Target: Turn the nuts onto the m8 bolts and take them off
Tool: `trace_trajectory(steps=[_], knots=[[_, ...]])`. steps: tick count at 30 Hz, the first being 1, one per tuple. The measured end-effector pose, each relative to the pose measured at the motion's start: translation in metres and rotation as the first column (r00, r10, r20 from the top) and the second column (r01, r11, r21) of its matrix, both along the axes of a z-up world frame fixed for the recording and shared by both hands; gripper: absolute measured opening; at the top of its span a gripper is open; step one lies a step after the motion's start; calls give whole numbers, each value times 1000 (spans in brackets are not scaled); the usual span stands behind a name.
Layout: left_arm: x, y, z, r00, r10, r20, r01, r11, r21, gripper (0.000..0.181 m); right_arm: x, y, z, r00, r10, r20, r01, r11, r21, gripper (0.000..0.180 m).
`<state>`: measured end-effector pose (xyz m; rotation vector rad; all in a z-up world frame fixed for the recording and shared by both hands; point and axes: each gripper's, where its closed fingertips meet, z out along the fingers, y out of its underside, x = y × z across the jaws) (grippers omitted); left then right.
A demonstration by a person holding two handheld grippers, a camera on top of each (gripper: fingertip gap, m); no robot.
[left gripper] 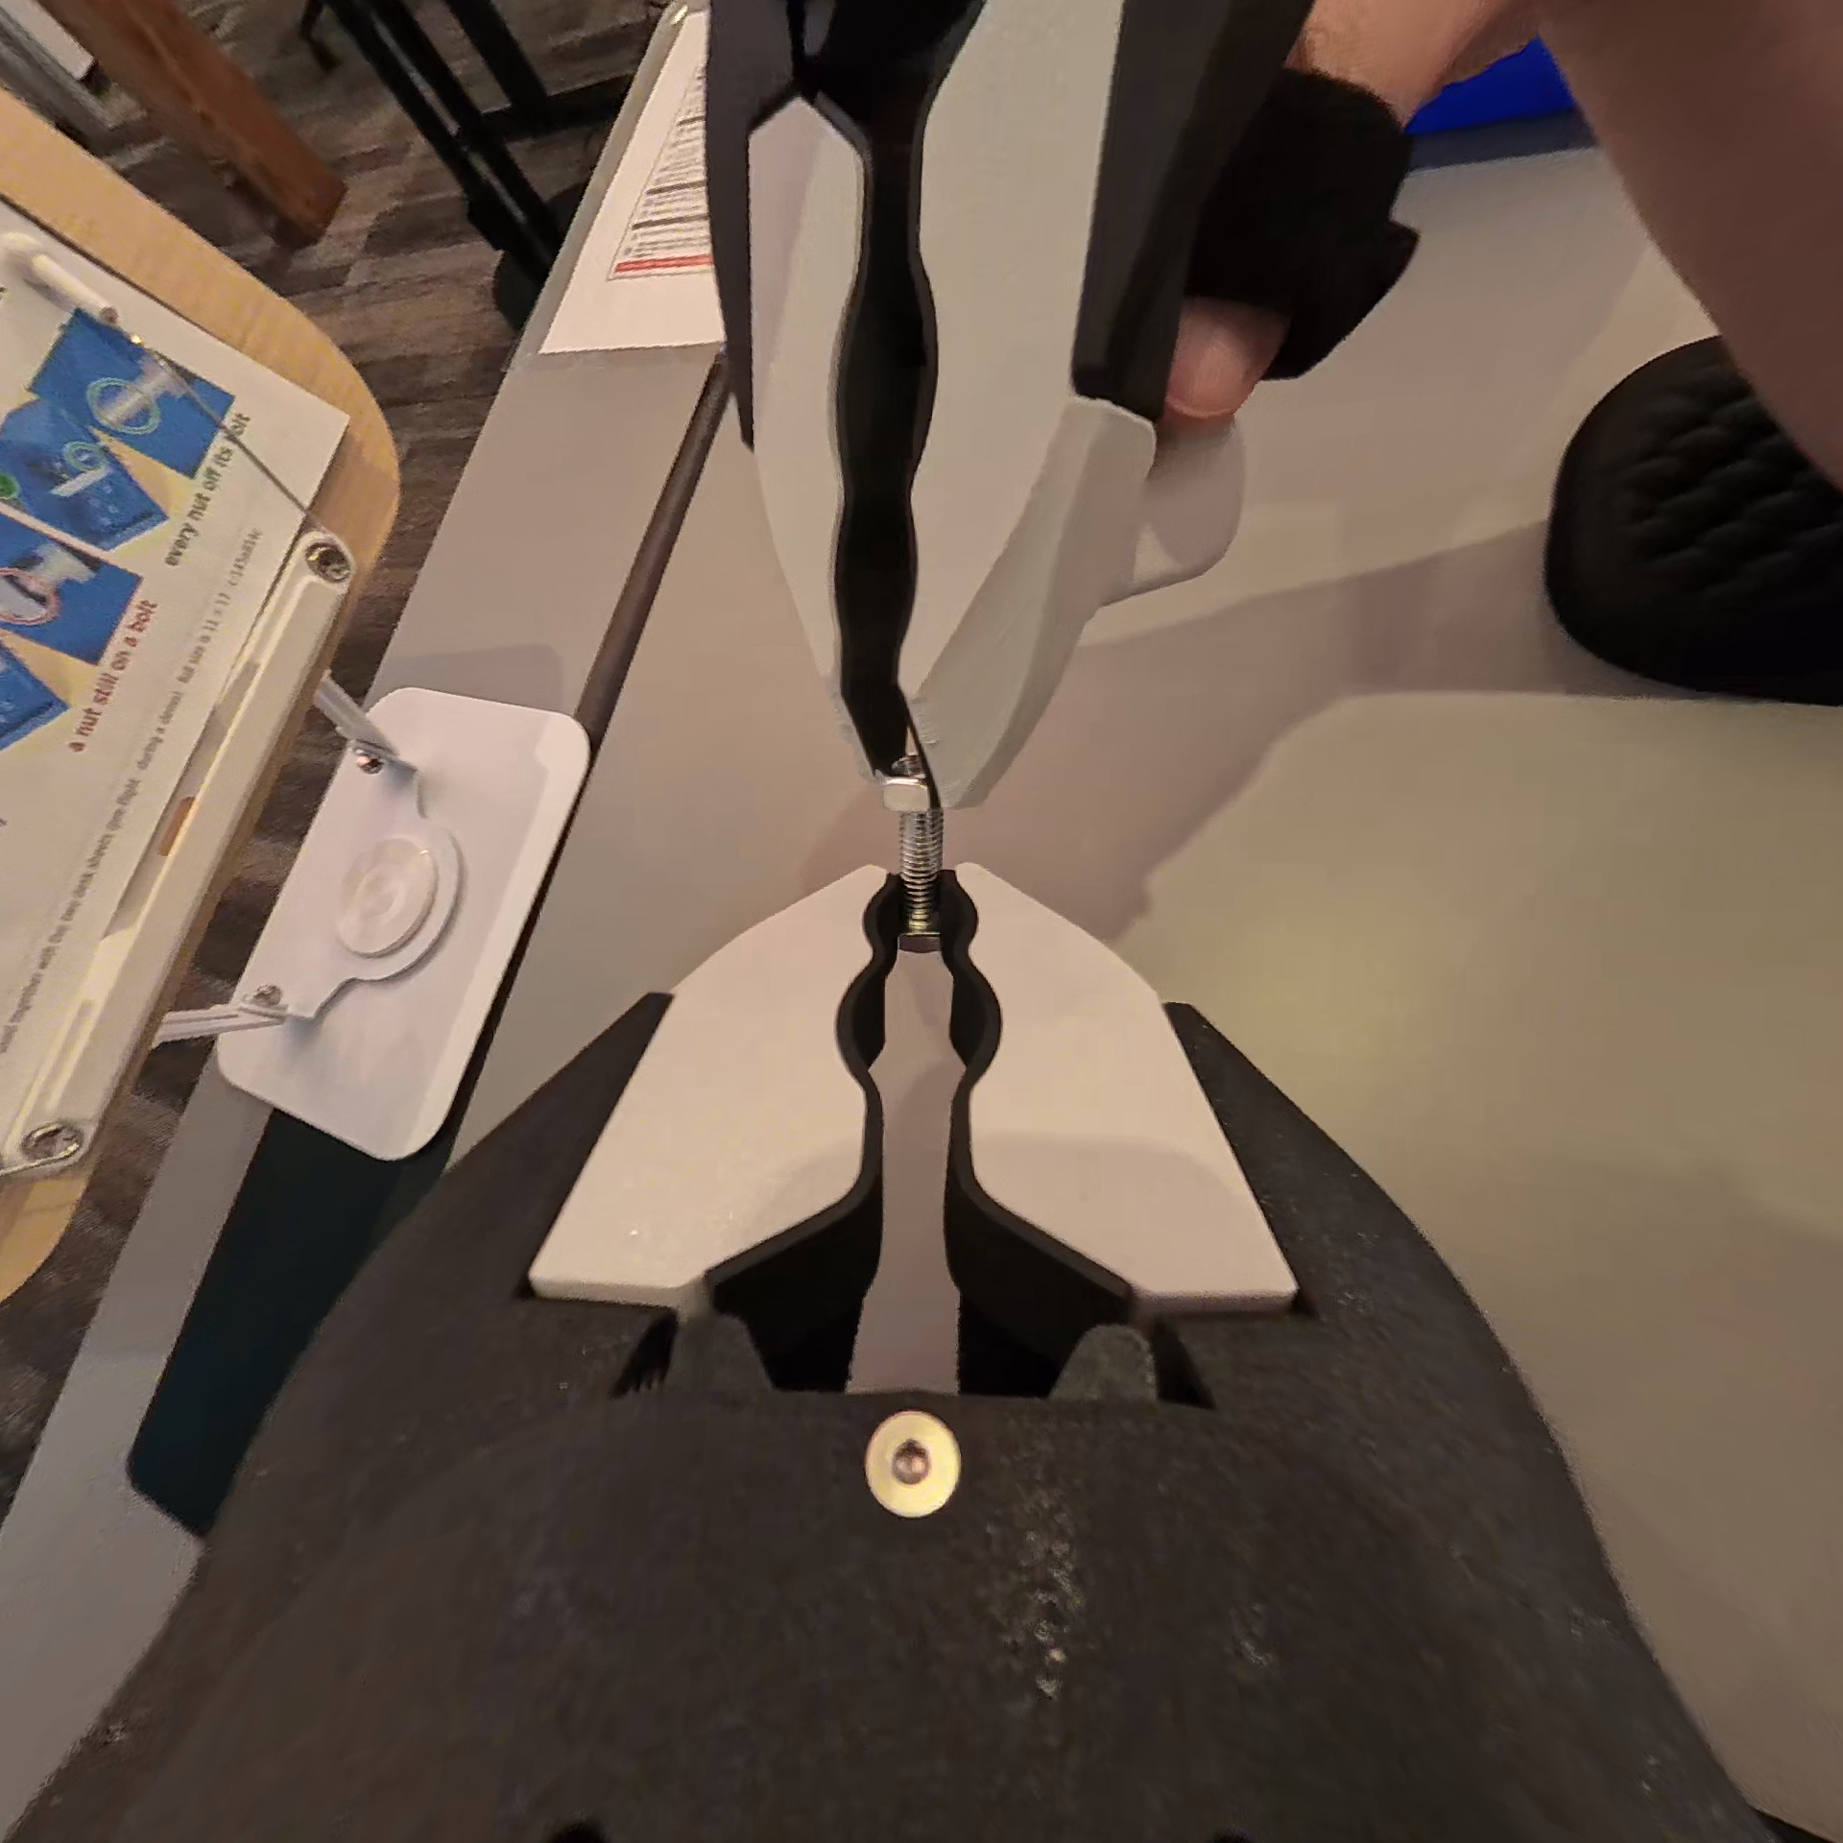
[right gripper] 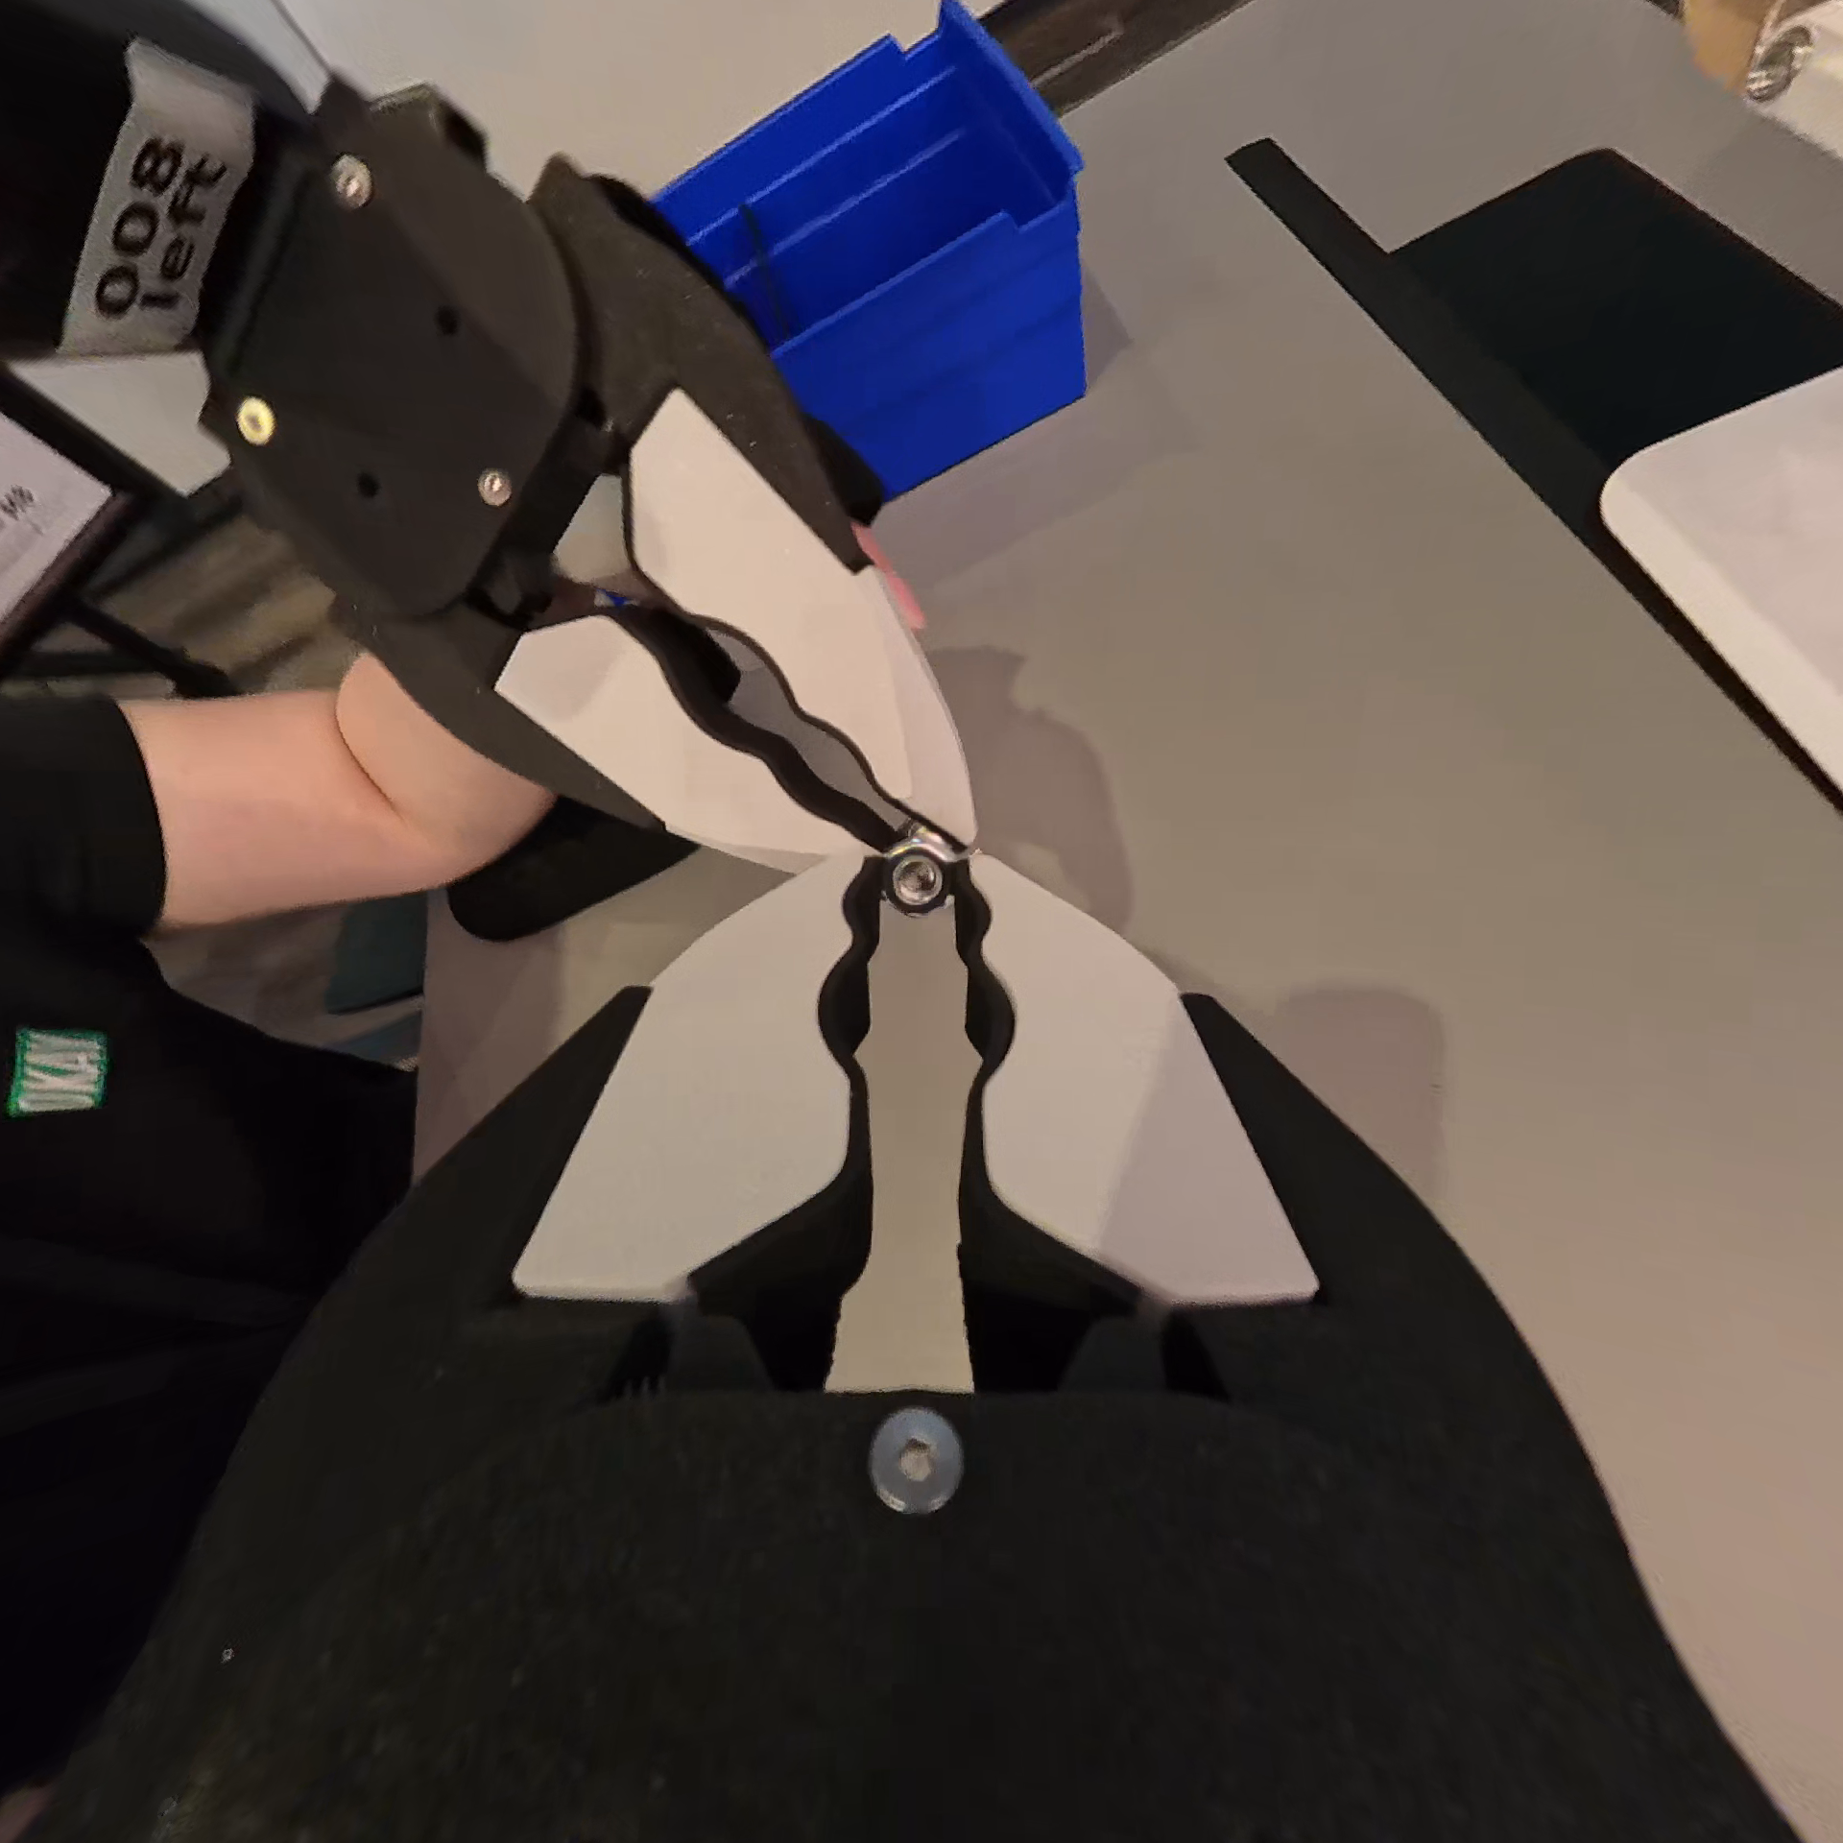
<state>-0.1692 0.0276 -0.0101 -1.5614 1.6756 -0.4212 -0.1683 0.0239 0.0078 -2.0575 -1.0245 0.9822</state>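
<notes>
Left gripper (left gripper: 916,903) fingertips clamped on bolt (left gripper: 916,866) near its head, threaded shank between both grippers, right gripper (left gripper: 903,773) tips pinching nut (left gripper: 906,795) at bolt's far end, above grey table (left gripper: 1396,997), blue bin (right gripper: 927,289) beyond bolt.

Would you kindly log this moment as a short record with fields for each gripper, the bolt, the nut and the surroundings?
left gripper: shut on the bolt, near its head end
right gripper: shut on the nut
bolt: threaded shank spans the gap between both grippers, above the table
nut: on the bolt's far end, bore facing the right wrist camera
table: grey, nothing under the bolt
blue bin: behind the left gripper, contents not visible
</notes>
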Motion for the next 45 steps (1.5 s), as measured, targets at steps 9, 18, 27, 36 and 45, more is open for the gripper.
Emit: trace_trajectory(steps=[9, 18, 27, 36, 45], knots=[[-9, 23, 7, 986, 165, -32, -158, 973, 170, 7, -7, 21, 6, 977, -180, -116, 169, 981, -98, 13], [-10, 33, 10, 972, 235, -8, -229, 954, 194, 7, -7, 32, 9, 958, -240, -155, 227, 969, -96, 13], [-10, 33, 10, 973, 230, -6, -225, 957, 182, 8, -8, 32, 9, 960, -233, -157, 222, 971, -86, 13], [-11, 33, 11, 975, 224, -3, -220, 959, 176, 8, -9, 33, 10, 962, -222, -157, 215, 974, -66, 14], [-12, 32, 11, 976, 218, 0, -214, 962, 171, 8, -9, 32, 11, 965, -213, -155, 207, 977, -55, 14]])
